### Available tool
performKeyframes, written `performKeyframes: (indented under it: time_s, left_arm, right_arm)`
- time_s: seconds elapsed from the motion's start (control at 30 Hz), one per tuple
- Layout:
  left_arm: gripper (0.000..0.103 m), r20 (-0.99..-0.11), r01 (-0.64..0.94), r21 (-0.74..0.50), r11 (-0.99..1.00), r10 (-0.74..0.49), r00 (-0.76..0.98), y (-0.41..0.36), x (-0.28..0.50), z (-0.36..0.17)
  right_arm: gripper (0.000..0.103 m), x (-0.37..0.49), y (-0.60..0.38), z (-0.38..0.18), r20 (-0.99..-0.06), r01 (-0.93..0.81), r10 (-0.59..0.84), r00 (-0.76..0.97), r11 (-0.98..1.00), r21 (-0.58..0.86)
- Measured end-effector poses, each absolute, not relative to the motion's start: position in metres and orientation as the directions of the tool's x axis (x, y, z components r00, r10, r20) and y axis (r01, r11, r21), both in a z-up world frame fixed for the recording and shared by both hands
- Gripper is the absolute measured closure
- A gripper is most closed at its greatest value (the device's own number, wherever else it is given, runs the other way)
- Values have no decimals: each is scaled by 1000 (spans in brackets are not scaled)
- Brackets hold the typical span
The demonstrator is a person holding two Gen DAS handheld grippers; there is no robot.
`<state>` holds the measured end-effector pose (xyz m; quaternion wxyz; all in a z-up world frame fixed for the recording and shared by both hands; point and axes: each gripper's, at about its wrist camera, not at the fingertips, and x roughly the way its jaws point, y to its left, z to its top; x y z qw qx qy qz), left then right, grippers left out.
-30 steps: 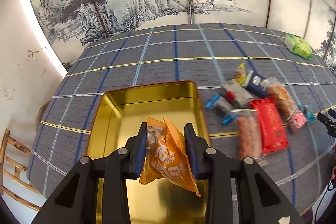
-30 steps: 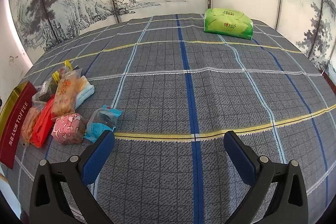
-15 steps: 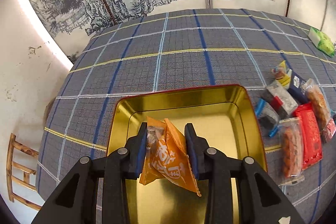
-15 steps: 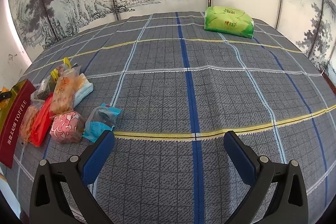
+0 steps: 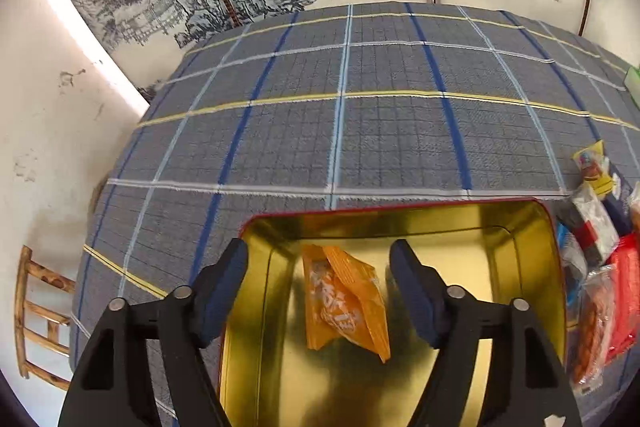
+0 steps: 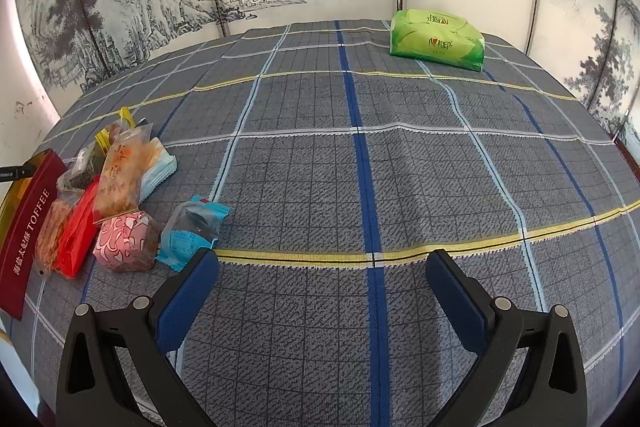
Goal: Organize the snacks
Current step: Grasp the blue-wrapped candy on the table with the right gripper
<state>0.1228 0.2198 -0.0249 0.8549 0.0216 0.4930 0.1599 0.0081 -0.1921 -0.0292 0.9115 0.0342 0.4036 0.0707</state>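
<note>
In the left wrist view my left gripper is open over a gold tin with a red rim. An orange snack packet sits between the spread fingers, free of both pads, inside the tin. Several snack packets lie just right of the tin. In the right wrist view my right gripper is open and empty above the cloth. The pile of snacks lies to its left, with a pink packet and a blue packet nearest. The tin's red side reads TOFFEE.
A green tissue pack lies at the table's far right. The table has a grey plaid cloth and painted screens behind it. A wooden chair stands beyond the table's left edge.
My left gripper has opened and let go of the orange packet, which now sits in the tin. The left view has shifted left over the tin. The right gripper has barely moved.
</note>
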Motion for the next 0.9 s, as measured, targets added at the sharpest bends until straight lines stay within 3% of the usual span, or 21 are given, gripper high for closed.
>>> performKeyframes:
  time_s: [0.17,0.47,0.57,0.63,0.77,0.9]
  left_arm:
    - [6,-803,-226,158,961,258,537,202,98,-4]
    - [1,-745,-118,9,993,85,661,156,32,42]
    - [1,-731,-91,-74,993,8,683,147,8,49]
    - [1,-720,-82,-124,989,-33,693,143,-6,50]
    - [1,-681,-72,-121,990,-30,732,132,-30,51]
    - [1,-654,-59,-130,990,-41,755,122,-44,51]
  right_arm:
    - [0,7,-192,-28,-723,-100,171,669,985,140]
    - [7,-29,-142,-6,-640,-415,377,669,904,98]
    - [8,-23,-125,-8,-667,-408,299,682,913,-8]
    - [9,-13,-135,-12,-676,-387,317,665,921,50]
    - [26,13,-156,-17,-720,-321,322,614,936,145]
    - [27,21,-145,-20,-744,-311,313,591,939,148]
